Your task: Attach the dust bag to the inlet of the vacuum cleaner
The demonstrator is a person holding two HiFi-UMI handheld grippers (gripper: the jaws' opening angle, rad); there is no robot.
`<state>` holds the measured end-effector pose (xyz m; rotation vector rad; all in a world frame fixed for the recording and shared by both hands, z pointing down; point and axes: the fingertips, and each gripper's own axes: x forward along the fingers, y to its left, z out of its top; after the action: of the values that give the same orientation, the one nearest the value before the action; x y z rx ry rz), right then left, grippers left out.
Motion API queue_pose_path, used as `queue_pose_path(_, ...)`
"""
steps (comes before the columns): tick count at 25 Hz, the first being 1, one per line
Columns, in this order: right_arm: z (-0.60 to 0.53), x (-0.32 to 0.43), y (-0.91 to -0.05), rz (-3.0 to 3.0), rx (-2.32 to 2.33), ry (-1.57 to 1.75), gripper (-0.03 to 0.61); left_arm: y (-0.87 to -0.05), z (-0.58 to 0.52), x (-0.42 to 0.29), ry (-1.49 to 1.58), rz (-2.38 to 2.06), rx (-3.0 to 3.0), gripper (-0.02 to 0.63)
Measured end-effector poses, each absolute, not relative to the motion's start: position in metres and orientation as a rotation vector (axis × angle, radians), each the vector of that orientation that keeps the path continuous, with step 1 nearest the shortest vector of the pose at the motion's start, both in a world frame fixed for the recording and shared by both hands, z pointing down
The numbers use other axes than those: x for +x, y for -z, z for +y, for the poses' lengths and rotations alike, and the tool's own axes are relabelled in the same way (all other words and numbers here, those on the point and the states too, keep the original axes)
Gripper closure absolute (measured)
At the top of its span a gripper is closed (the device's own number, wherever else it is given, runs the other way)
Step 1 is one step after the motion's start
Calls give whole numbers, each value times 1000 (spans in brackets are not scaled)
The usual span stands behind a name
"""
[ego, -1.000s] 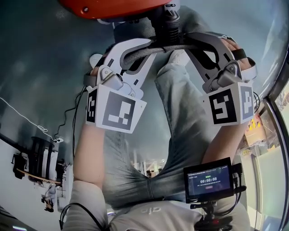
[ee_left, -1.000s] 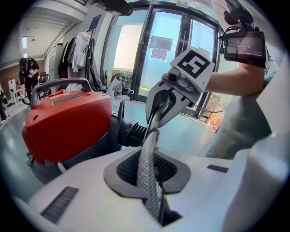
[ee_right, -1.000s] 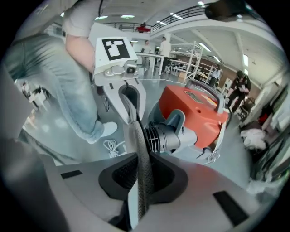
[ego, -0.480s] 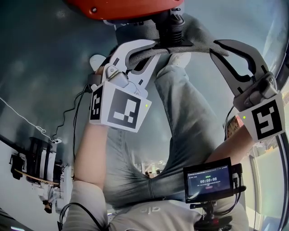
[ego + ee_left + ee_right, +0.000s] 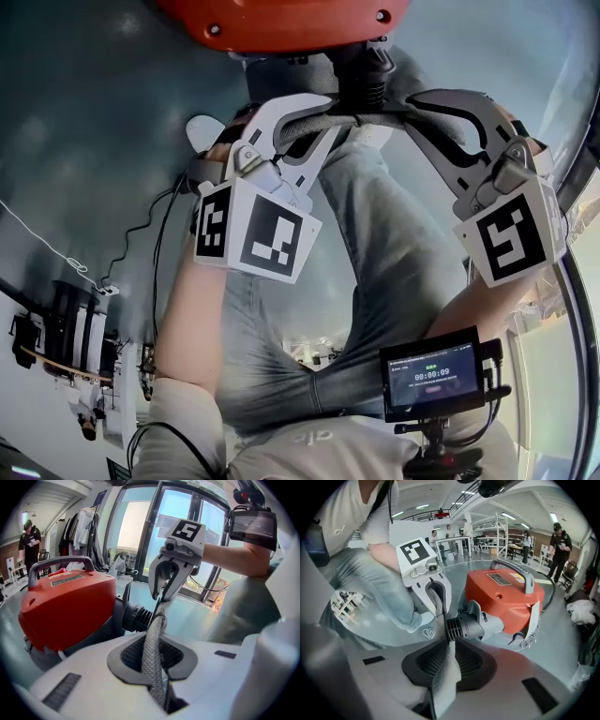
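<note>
The red vacuum cleaner [image 5: 281, 14] sits on the floor at the top of the head view, its black ribbed inlet [image 5: 361, 70] pointing towards me. A grey mesh dust bag [image 5: 367, 114] is stretched as a strip between my two grippers just below the inlet. The left gripper [image 5: 323, 105] is shut on one end of the dust bag [image 5: 154, 653]. The right gripper [image 5: 419, 98] is shut on the other end [image 5: 443, 677]. In the right gripper view the inlet [image 5: 461, 626] lies right behind the taut fabric. The rest of the bag is hidden.
My jeans-clad legs [image 5: 394, 244] and a white shoe [image 5: 202, 131] fill the floor below the vacuum. A small screen [image 5: 433, 375] hangs at my chest. A cable [image 5: 141, 248] trails at left. People stand far off [image 5: 558, 541], and glass doors [image 5: 140, 527] are behind.
The right gripper swung out to the right, then came back in towards the inlet and sits a little higher. The left gripper kept its place.
</note>
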<state>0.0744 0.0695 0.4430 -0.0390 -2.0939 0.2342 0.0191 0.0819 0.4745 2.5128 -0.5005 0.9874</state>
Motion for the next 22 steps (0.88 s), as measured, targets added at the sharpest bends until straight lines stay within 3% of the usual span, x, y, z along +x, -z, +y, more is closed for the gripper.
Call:
queue_pose_path(7, 76, 65, -451, -2042, -164, -147, 552, -471, 89, 16, -986, -454, 2537, 572)
queue_pose_path(19, 82, 51, -451, -2063, -191, -147, 555, -398, 63, -31, -698, -342, 2535, 570)
queue_pose_path(22, 82, 49, -450, -2075, -181, -155, 555, -414, 60, -28, -871, -376, 2556, 571)
